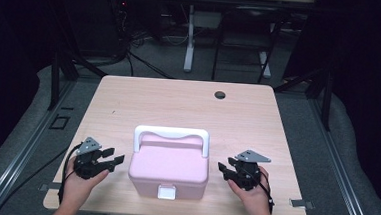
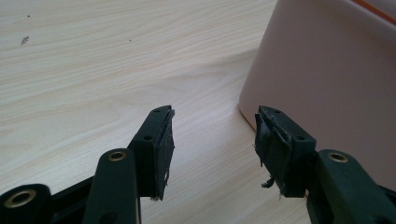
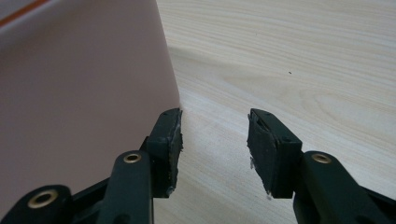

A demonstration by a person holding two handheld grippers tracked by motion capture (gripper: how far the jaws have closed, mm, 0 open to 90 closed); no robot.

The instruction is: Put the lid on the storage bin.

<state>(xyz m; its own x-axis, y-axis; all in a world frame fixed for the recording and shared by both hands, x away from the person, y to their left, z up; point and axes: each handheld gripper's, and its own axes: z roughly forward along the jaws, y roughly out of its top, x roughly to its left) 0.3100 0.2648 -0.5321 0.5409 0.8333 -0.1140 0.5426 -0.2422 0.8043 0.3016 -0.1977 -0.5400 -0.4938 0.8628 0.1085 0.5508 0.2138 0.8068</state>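
A light wooden table [image 1: 128,103] bears a pink lidded box [image 1: 168,169] near its front edge.

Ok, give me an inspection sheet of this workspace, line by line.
Surface: light wood table, bare apart from a round hole near its far edge.
Job's things: pink lidded box, closed, white handle folded back, white latch facing the person.
Clutter: nothing seen.
Grippers: left gripper and right gripper flank the box, jaws open, nothing between them.
Cables: black cable trailing from the left gripper; more on the floor behind.
Surroundings: dark room, grey floor, another table's legs beyond.
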